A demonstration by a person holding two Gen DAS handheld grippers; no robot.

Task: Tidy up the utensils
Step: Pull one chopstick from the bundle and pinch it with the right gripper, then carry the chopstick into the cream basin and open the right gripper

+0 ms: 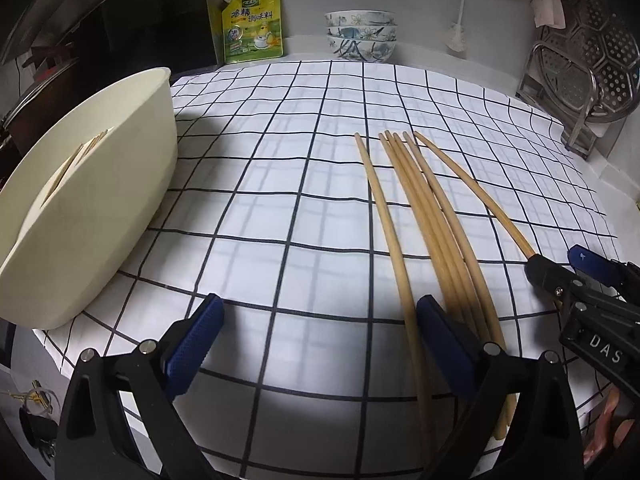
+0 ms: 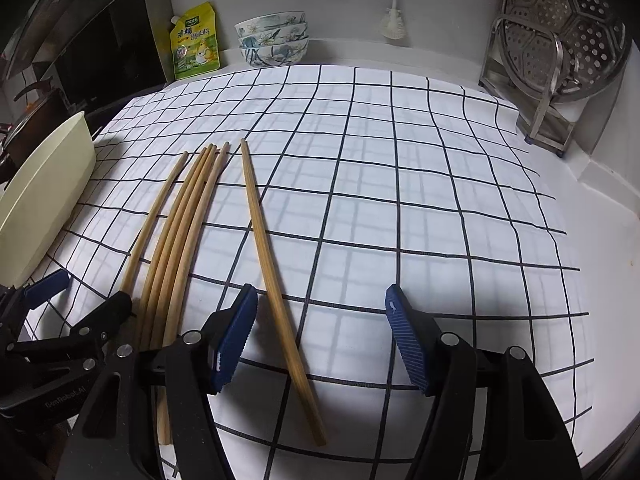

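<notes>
While you held both tools low over the checked cloth (image 2: 400, 208), your right hand-held gripper (image 2: 320, 328) stood open with nothing gripped: one loose chopstick (image 2: 266, 264) lay on the cloth between its blue pads, touched by neither. Your left hand-held gripper (image 1: 318, 340) was open too and held nothing; the leftmost chopstick (image 1: 390, 232) ran up between its fingers, while the bundle of four chopsticks (image 1: 432, 216) passed on the far side of its right pad.

Beyond them, the sticks fanned away across the surface, tips pointing toward the wall. The cream container (image 1: 100, 208) sat at the left edge of the cloth, with a few sticks already showing inside it.

The likely trouble from there: round sticks roll, so a closing pad could have nudged one sideways instead of pinching it. Your two tools also sat close together, and the left one might have caught two sticks at once.

Farthest back stood the stacked bowls (image 1: 360, 36).
</notes>
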